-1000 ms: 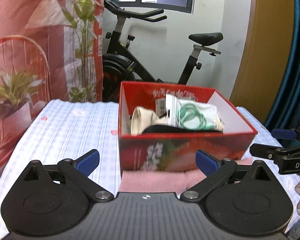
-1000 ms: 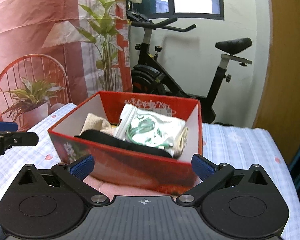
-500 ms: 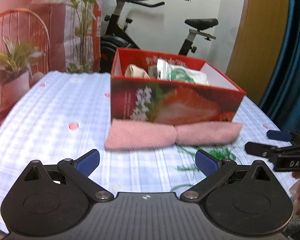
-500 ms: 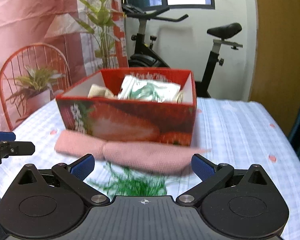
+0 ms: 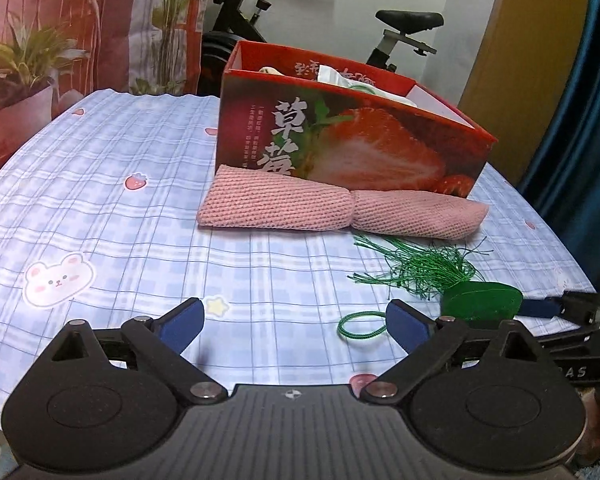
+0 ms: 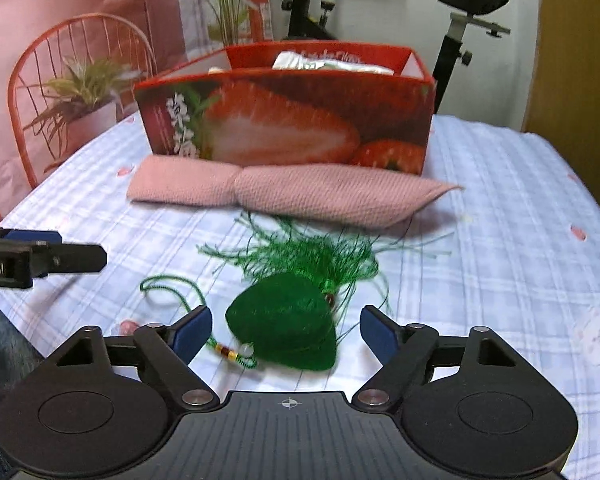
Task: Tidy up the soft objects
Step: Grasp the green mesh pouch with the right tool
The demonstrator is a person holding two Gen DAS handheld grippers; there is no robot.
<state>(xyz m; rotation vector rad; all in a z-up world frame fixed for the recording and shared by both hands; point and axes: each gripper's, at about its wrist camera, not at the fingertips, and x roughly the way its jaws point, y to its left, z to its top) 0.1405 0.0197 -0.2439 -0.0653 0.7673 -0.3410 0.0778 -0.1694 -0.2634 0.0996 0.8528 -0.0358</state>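
Observation:
A green heart-shaped sachet (image 6: 284, 320) with a tassel (image 6: 320, 256) and a cord loop (image 6: 168, 284) lies on the checked tablecloth. My right gripper (image 6: 286, 332) straddles it. Its jaws are closing, with a gap still showing on each side of the sachet. My left gripper (image 5: 294, 322) stands open over bare cloth to the sachet's left, with the cord loop (image 5: 360, 324) near its right finger. A rolled pink cloth (image 5: 340, 212) lies against the front of the red strawberry box (image 5: 352, 136), which holds a plastic bag and other soft items.
An exercise bike (image 5: 404, 24) stands behind the table. A red wire chair (image 6: 80, 52) and potted plants are at the left. A blue curtain (image 5: 580, 120) hangs at the right. The table's near edge runs just under both grippers.
Both grippers have sunk from above the box to the table in front of it. The right gripper's jaws have narrowed around the green sachet.

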